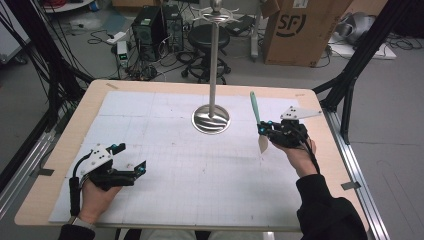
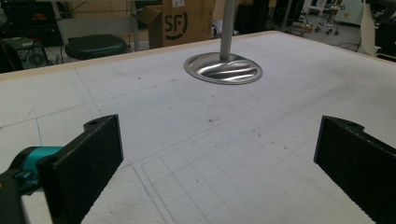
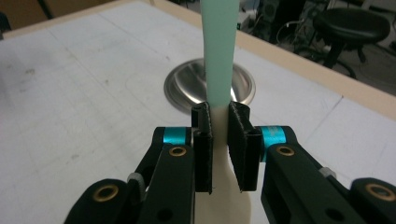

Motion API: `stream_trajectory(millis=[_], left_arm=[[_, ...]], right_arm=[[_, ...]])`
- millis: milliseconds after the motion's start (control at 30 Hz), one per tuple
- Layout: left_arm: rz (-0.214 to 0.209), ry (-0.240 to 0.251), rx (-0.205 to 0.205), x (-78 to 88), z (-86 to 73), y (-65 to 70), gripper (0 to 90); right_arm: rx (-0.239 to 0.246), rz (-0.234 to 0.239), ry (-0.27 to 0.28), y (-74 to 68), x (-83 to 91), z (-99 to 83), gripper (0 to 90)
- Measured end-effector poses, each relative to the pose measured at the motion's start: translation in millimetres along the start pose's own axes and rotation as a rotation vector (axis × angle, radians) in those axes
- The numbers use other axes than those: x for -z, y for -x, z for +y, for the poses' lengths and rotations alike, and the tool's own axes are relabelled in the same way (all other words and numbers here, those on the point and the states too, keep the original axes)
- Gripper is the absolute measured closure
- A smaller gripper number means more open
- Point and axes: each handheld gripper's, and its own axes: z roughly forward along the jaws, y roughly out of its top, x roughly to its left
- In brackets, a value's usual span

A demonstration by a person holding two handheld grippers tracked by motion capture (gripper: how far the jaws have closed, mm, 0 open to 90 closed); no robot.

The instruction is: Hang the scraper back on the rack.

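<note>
Your right claw [image 3: 219, 140] sits closest to the lens in the right gripper view, its two black jaws clamped on a spatula [image 3: 218, 56]. Both pads press the spatula at the junction where the green handle meets the cream blade. Above the jaws the handle rises upright; below them the blade widens between the claw's arms. In the high view the same right claw [image 1: 265, 131] holds the spatula [image 1: 255, 107] clear of the worktop [image 1: 75, 115], handle pointing up and away from you, blade [image 1: 263, 143] hanging toward you. Your right hand [image 1: 299, 155] carries the claw from behind, and a grey three-cornered plate [image 1: 299, 113] sits on top of it.

Outward from this claw, a metal stand [image 1: 212, 119] rests on the white gridded mat [image 1: 200, 170], to the left of the spatula and near it but apart. Its round dished base [image 3: 187, 86] shows behind the handle in the right gripper view, and its pole [image 1: 214, 60] rises to a ring of hooks at the top.

Your left claw [image 1: 131, 161] rests low at the near left of the mat, well apart from the stand and the spatula. Its jaws stand wide apart with nothing between them; the left gripper view shows bare mat across the gap and the stand's base [image 2: 223, 68] farther off. Your left hand [image 1: 95, 197] supports it from below.
</note>
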Motion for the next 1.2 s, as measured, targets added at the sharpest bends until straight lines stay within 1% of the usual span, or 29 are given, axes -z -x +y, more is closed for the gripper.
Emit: stream_trajectory(millis=[33, 67, 100, 133, 200, 233, 267, 333, 367, 400, 467, 500, 533, 567, 633, 667, 733, 767, 800, 833, 867, 933, 1000, 1033, 1067, 1200], left_arm=[[0.002, -0.002, 0.0, 0.2, 0.0, 0.0, 1.9], [0.001, -0.005, 0.0, 0.3, 0.0, 0.0, 1.9], [0.001, -0.005, 0.0, 0.3, 0.0, 0.0, 1.9], [0.002, -0.005, 0.0, 0.3, -0.1, 0.0, 1.9], [-0.001, -0.003, 0.002, 0.1, -0.1, 0.2, 1.9], [-0.002, -0.006, 0.001, 0.1, -0.1, 0.0, 1.9], [-0.001, -0.005, 0.001, 0.0, -0.2, 0.1, 1.9], [-0.002, -0.006, 0.0, 0.1, -0.1, 0.1, 1.9], [-0.003, -0.003, 0.002, 0.0, -0.1, 0.2, 1.9], [-0.004, -0.005, 0.002, 0.1, -0.1, 0.1, 1.8], [-0.003, -0.006, 0.001, 0.3, -0.1, 0.4, 1.9], [-0.001, -0.004, 0.002, 0.6, -0.1, 0.6, 1.9], [-0.002, -0.005, -0.001, 1.0, 0.1, 0.4, 1.9], [-0.002, -0.006, -0.001, 1.1, 0.1, 0.4, 1.9], [-0.002, -0.009, -0.001, 1.1, 0.0, 0.4, 1.9], [-0.003, -0.008, 0.0, 1.0, 0.0, 0.5, 1.9], [-0.003, -0.008, 0.001, 1.0, -0.1, 0.8, 1.9], [-0.003, -0.009, 0.001, 1.0, -0.1, 0.8, 1.9], [-0.005, -0.009, 0.003, 0.7, -0.2, 0.9, 1.9], [-0.005, -0.009, 0.004, 0.3, -0.3, 1.0, 1.9], [-0.005, -0.011, 0.005, 0.2, -0.4, 1.2, 1.9], [-0.007, -0.013, 0.004, 0.1, -0.5, 1.2, 1.9], [-0.007, -0.013, 0.005, 0.1, -0.5, 1.1, 1.9], [-0.007, -0.012, 0.005, 0.1, -0.6, 1.1, 1.9], [-0.007, -0.011, 0.005, 0.1, -0.6, 1.1, 1.9], [-0.008, -0.014, 0.003, 0.6, -0.7, 1.3, 1.9]], right_arm=[[0.007, 0.0, 0.015, -0.2, -0.9, 1.3, 80.4], [-0.001, -0.012, 0.036, -0.9, -1.9, 4.1, 80.5], [-0.001, -0.012, 0.036, -0.9, -1.9, 4.1, 80.5], [-0.007, -0.013, 0.051, -1.1, -2.5, 5.4, 80.5], [0.001, -0.014, 0.084, -1.2, -4.3, 10.2, 80.4], [0.001, -0.014, 0.084, -1.2, -4.3, 10.2, 80.4], [-0.001, -0.012, 0.098, -1.5, -5.5, 13.8, 80.5], [0.0, -0.011, 0.105, -1.9, -5.8, 15.8, 80.5], [0.0, -0.005, 0.116, -1.8, -6.1, 17.7, 80.5], [-0.011, 0.006, 0.136, -1.4, -6.9, 21.5, 80.5], [-0.015, 0.024, 0.143, -0.4, -8.3, 25.2, 80.5], [-0.015, 0.024, 0.143, -0.4, -8.3, 25.2, 80.5], [-0.008, 0.045, 0.147, 0.7, -9.6, 29.1, 80.5], [0.002, 0.054, 0.152, 1.2, -10.1, 31.5, 80.5], [-0.001, 0.062, 0.155, 1.3, -10.1, 34.3, 80.5], [0.0, 0.097, 0.173, 2.3, -10.6, 39.8, 80.5], [0.009, 0.111, 0.187, 2.7, -11.4, 45.6, 80.5], [0.009, 0.111, 0.187, 2.7, -11.4, 45.6, 80.5], [0.008, 0.113, 0.191, 3.1, -12.6, 51.1, 80.5], [0.008, 0.113, 0.191, 3.1, -12.6, 51.1, 80.5], [-0.009, 0.123, 0.195, 3.6, -13.7, 56.4, 80.5], [-0.017, 0.126, 0.202, 3.1, -14.0, 59.0, 80.5], [-0.013, 0.138, 0.207, 2.0, -15.3, 67.0, 80.6], [-0.013, 0.138, 0.207, 2.0, -15.3, 67.0, 80.6], [-0.007, 0.137, 0.209, 2.3, -16.3, 72.4, 80.6], [-0.013, 0.134, 0.217, 3.6, -17.4, 80.5, 80.5]])
